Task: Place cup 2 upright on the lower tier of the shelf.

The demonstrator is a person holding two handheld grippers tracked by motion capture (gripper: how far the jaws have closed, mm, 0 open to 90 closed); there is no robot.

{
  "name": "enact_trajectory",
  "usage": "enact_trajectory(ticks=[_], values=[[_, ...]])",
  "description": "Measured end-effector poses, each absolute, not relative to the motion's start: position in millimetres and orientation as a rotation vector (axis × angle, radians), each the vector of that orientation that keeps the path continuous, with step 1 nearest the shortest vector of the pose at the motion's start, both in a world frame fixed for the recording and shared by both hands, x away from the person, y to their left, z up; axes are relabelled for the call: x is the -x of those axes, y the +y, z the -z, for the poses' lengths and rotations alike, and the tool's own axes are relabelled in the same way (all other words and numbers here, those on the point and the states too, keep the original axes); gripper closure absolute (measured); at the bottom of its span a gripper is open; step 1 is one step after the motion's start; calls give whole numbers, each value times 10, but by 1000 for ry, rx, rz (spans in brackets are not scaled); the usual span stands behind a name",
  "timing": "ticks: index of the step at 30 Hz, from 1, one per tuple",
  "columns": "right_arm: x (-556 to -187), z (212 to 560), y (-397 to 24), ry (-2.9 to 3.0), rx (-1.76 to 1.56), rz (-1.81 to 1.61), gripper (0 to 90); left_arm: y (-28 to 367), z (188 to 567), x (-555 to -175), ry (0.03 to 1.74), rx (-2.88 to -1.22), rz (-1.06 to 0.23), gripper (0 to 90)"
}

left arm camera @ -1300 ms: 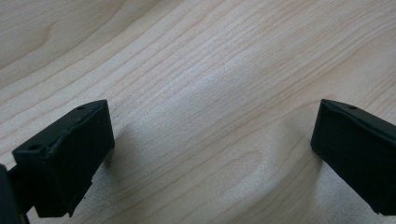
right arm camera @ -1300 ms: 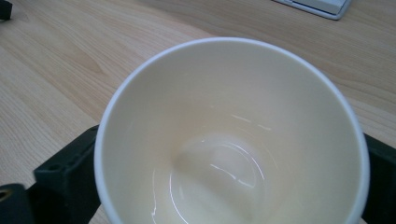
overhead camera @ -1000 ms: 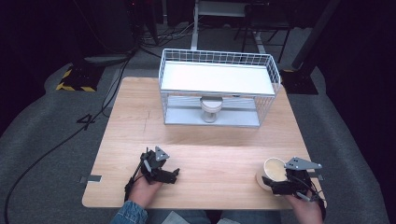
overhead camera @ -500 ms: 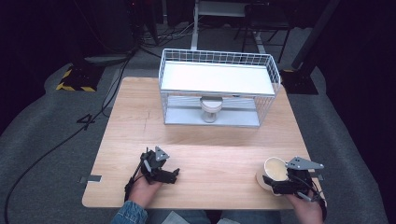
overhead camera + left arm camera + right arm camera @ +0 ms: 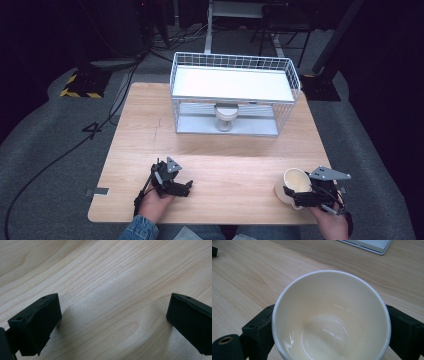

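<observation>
A cream cup (image 5: 295, 180) sits at the table's near right corner, its mouth tipped up toward the left. My right gripper (image 5: 296, 192) has the cup (image 5: 332, 315) between its jaws. They have just been closing, and one black pad (image 5: 259, 325) lies against each side of its wall. My right gripper (image 5: 332, 327) looks straight into the empty cup. At the near left, my left gripper (image 5: 186, 187) rests low over bare wood, pointing right. Its jaws stand wide apart in the left gripper view (image 5: 112, 317), with nothing between them.
A white wire rack (image 5: 235, 61) with a white top shelf stands at the back of the wooden table (image 5: 225, 150). A second pale cup (image 5: 225, 116) sits on its lower level. The table's front edge runs just below both hands.
</observation>
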State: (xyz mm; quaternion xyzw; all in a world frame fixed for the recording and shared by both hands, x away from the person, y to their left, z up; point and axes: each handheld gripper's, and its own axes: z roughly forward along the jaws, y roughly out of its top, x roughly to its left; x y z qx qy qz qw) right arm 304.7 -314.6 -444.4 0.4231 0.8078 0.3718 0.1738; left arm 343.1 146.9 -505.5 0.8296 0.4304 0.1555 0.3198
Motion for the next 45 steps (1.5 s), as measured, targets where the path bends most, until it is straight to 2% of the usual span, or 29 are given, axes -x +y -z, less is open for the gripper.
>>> enact_trajectory(ticks=[21, 45], values=[[-3106, 4211, -3108, 2270, -1177, -1047, 102, 1428, 5056, -3404, 1151, -2171, -414, 4], [-3553, 3533, -2954, 2270, -1101, -1027, 102, 1426, 5054, -3405, 1142, -2178, -414, 2]])
